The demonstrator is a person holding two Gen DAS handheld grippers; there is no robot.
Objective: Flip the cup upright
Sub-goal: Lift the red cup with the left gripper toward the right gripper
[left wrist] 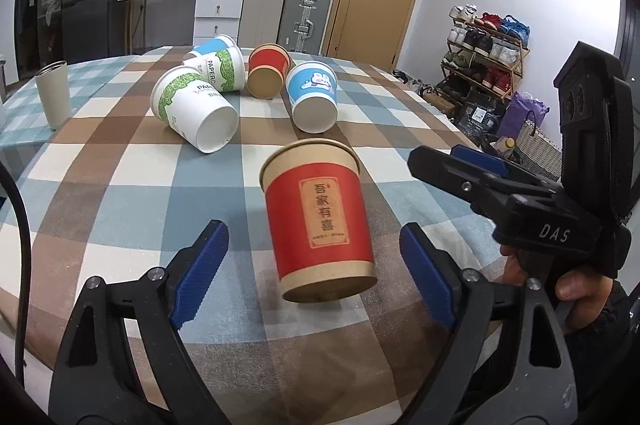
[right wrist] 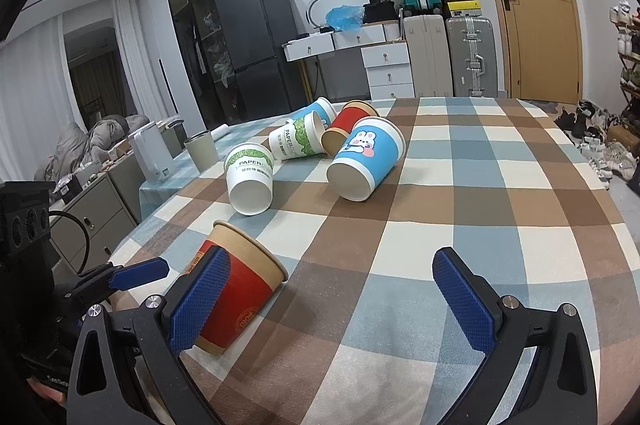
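A red and tan paper cup (left wrist: 320, 225) lies on its side on the checked tablecloth (left wrist: 120, 185), base toward me. My left gripper (left wrist: 312, 277) is open, one blue pad on each side of the cup's base, not touching it. The same cup (right wrist: 236, 285) shows at the lower left of the right wrist view, partly behind a finger. My right gripper (right wrist: 336, 301) is open and empty, to the right of that cup. The right gripper also shows in the left wrist view (left wrist: 480, 169), beside the cup.
Several more paper cups lie on their sides farther back: a white and green one (left wrist: 192, 109), a blue one (left wrist: 312, 97), another red one (left wrist: 268, 71). A grey tumbler (left wrist: 54, 93) stands upright at the table's left edge. Furniture, suitcases and a shoe rack stand beyond.
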